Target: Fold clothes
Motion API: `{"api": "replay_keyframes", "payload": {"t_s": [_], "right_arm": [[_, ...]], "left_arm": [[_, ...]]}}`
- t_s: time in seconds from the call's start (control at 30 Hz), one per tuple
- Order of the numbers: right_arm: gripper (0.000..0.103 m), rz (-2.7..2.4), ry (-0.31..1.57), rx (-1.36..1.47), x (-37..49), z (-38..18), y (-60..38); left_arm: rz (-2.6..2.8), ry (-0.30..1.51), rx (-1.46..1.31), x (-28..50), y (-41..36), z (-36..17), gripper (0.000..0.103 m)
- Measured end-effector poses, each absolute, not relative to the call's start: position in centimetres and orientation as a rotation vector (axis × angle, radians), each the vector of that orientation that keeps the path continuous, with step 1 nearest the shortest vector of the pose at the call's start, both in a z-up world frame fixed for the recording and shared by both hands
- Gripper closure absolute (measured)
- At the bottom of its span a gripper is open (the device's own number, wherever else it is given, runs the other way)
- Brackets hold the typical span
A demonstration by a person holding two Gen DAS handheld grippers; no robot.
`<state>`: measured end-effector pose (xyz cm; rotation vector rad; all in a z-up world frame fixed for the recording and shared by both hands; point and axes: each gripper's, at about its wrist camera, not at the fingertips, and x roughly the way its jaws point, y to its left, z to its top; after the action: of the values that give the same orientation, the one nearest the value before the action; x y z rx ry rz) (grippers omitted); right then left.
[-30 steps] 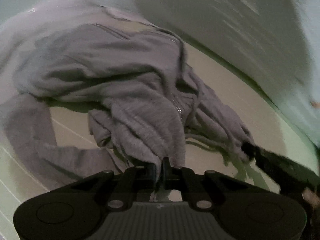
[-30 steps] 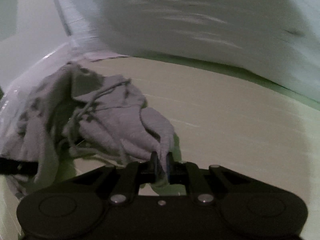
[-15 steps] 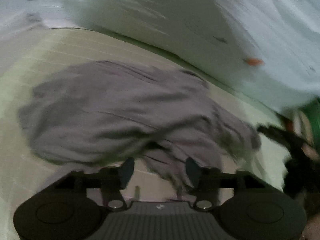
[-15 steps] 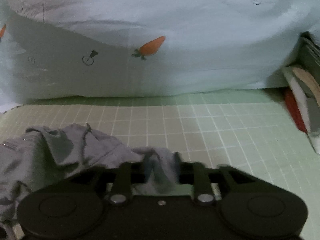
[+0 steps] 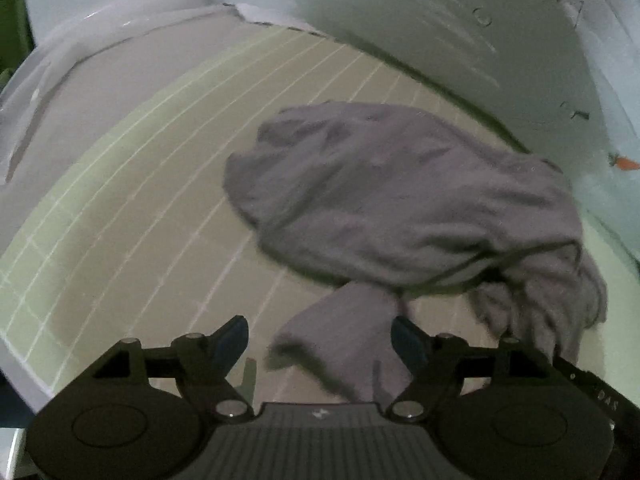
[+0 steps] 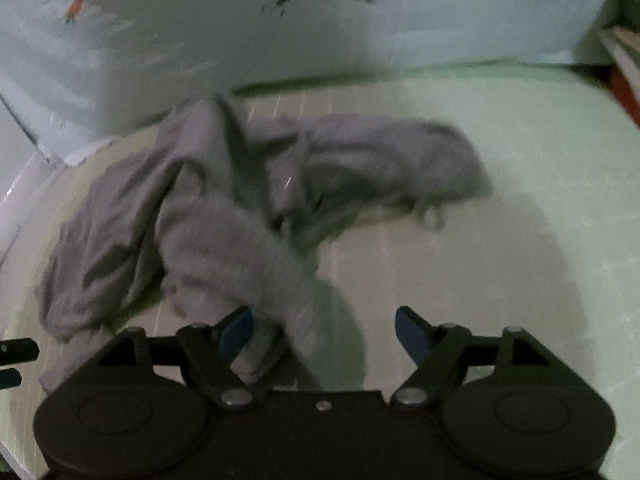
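Left wrist view, then right: grey hoodie [image 5: 400, 200] dropped in a heap on the checked mat [image 5: 120, 200].
Left wrist view shows the left tongs [image 5: 320, 340] spread wide, holding nothing, a loose sleeve end lying between the fingers; the body looks smoothish from here. Right wrist view shows what that one hides: the rumpled, twisted side of the hoodie [image 6: 200, 208], with the right tongs [image 6: 324, 330] also wide and empty. It looks soft, limp and light; I'd pinch it at a hem or shoulder seam.
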<state>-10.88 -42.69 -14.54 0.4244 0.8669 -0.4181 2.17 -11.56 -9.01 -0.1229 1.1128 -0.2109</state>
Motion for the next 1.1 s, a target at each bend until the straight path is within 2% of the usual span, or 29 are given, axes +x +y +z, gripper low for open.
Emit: {"api": "replay_keyframes", "payload": {"t_s": [0.1, 0.17, 0.23, 0.27, 0.33, 0.53, 0.8, 0.9, 1.07, 1.1], "right_arm": [[0.025, -0.402, 0.892, 0.413, -10.6, -15.2, -41.5], [0.035, -0.379, 0.902, 0.43, -10.4, -15.6, -41.3], [0.067, -0.345, 0.911, 0.432, -10.3, -16.0, -41.1], [0.074, -0.327, 0.914, 0.417, -10.5, -16.0, -41.0], [0.095, -0.307, 0.913, 0.38, -10.8, -15.8, -40.9], [0.099, -0.404, 0.841, 0.245, -13.0, -13.3, -44.0], [0.099, -0.783, 0.576, -0.042, -16.6, -6.6, -55.3], [0.097, -0.876, 0.494, -0.011, -17.8, -5.0, -58.0], [0.092, -0.891, 0.75, 0.255, -18.2, -9.8, -61.7], [0.079, -0.9, 0.742, 0.324, -19.0, -10.4, -61.7]], "left_arm": [[-0.207, 1.126, -0.123, 1.7, -10.4, -9.2, 0.024], [-0.199, 1.126, -0.128, 1.6, -9.9, -9.2, 0.024], [-0.19, 1.118, -0.135, 1.4, -9.6, -9.1, 0.024], [-0.185, 1.114, -0.14, 1.3, -9.6, -9.1, 0.024], [-0.173, 1.108, -0.154, 0.9, -9.8, -8.9, 0.024], [-0.172, 1.069, -0.171, -0.5, -11.8, -8.0, 0.024], [-0.163, 1.039, -0.159, -1.9, -14.1, -7.2, 0.023], [-0.157, 1.031, -0.156, -1.9, -14.7, -7.0, 0.023], [-0.156, 1.02, -0.151, -0.8, -15.5, -7.0, 0.023], [-0.158, 1.013, -0.143, -0.5, -15.8, -6.8, 0.023]]}}
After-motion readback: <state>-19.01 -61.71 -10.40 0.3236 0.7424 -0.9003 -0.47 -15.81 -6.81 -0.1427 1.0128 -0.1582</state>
